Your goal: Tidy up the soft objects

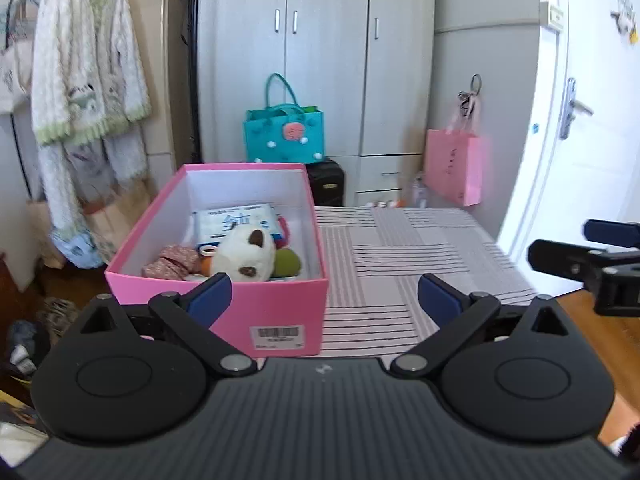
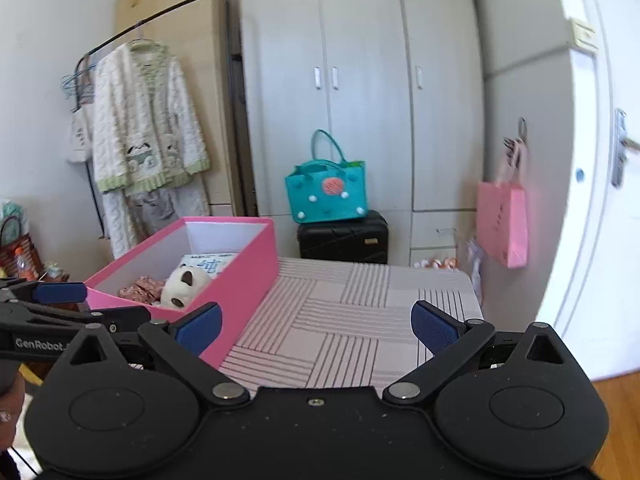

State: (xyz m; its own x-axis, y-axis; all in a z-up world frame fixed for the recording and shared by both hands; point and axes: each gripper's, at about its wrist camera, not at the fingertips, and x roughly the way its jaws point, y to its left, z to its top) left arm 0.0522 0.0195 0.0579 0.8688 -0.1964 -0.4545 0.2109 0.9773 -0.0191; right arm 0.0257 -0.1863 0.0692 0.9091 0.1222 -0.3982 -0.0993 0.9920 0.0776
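Observation:
A pink box (image 1: 276, 312) (image 2: 244, 280) stands on the left part of a striped tabletop (image 1: 400, 264) (image 2: 352, 320). In it lie a white plush toy with brown patches (image 1: 246, 256) (image 2: 186, 284), a green ball (image 1: 287, 262), a patterned pinkish cloth (image 1: 172, 262) (image 2: 140, 289) and a white-blue packet (image 1: 236, 222) (image 2: 208, 265). My left gripper (image 1: 324, 300) is open and holds nothing, just in front of the box's near wall. My right gripper (image 2: 316, 328) is open too, empty, above the cloth to the right of the box. Each gripper shows at the edge of the other's view.
Grey wardrobe (image 1: 320, 60) behind the table. A teal felt bag (image 1: 284, 136) (image 2: 326, 192) sits on a black case (image 2: 344, 240). A pink paper bag (image 1: 454, 170) (image 2: 502, 224) hangs at the right, by a white door (image 1: 592, 120). A knitted robe (image 1: 86, 60) hangs on a rack at left.

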